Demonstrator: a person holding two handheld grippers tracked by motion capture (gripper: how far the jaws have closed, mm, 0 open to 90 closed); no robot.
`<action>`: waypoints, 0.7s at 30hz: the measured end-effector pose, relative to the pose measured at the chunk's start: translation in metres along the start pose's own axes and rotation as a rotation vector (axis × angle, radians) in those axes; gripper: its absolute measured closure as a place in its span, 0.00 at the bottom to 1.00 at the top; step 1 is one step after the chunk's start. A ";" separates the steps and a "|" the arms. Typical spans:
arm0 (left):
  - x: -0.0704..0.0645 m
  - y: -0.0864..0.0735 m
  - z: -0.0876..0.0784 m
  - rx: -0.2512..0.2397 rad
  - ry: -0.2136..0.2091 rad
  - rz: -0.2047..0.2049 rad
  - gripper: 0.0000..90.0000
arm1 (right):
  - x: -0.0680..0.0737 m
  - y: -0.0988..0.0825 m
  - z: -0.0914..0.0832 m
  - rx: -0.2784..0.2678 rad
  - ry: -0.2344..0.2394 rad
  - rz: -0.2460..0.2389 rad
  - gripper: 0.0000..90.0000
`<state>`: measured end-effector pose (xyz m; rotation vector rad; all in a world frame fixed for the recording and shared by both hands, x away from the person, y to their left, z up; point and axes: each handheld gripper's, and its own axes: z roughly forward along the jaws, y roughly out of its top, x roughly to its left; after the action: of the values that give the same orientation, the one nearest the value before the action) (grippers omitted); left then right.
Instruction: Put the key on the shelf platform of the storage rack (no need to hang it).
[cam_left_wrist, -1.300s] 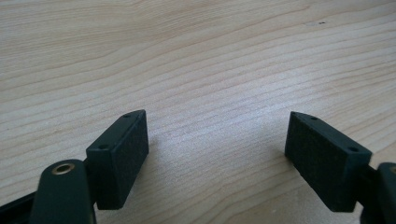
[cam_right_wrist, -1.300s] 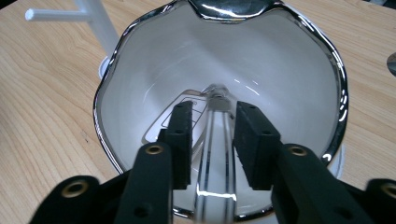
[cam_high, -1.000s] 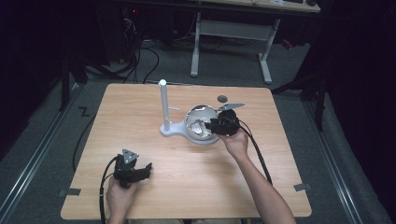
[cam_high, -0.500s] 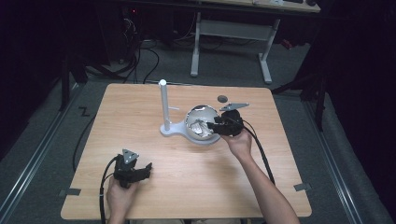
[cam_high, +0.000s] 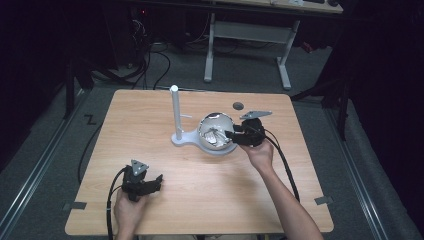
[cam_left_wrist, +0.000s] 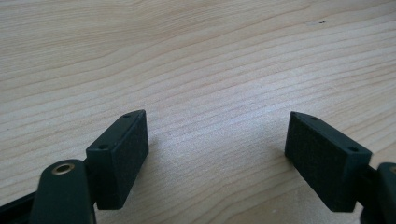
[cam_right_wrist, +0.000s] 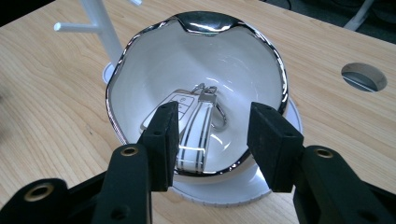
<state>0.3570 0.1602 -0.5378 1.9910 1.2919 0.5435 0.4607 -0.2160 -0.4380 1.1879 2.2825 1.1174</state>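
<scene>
Between the right tool's (cam_right_wrist: 212, 140) parted jaws lies the bowl's (cam_right_wrist: 140, 88) car key (cam_right_wrist: 175, 105).

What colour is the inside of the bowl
White inside, with a shiny silver rim; the bowl shows best in the right gripper view.

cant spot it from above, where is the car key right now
The car key lies inside the white bowl, with its strap, just ahead of the right gripper.
</scene>
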 end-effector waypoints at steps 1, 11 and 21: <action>0.000 0.000 0.000 0.000 0.000 0.000 0.24 | -0.001 0.000 -0.001 0.002 -0.003 0.001 0.60; 0.000 0.000 0.000 0.001 -0.001 -0.001 0.24 | -0.011 -0.010 -0.019 -0.047 -0.062 0.027 0.63; 0.000 0.000 0.000 0.001 0.000 0.001 0.24 | -0.018 -0.012 -0.036 -0.061 -0.066 0.031 0.63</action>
<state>0.3571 0.1602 -0.5378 1.9923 1.2911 0.5433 0.4436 -0.2522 -0.4259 1.2224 2.1718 1.1336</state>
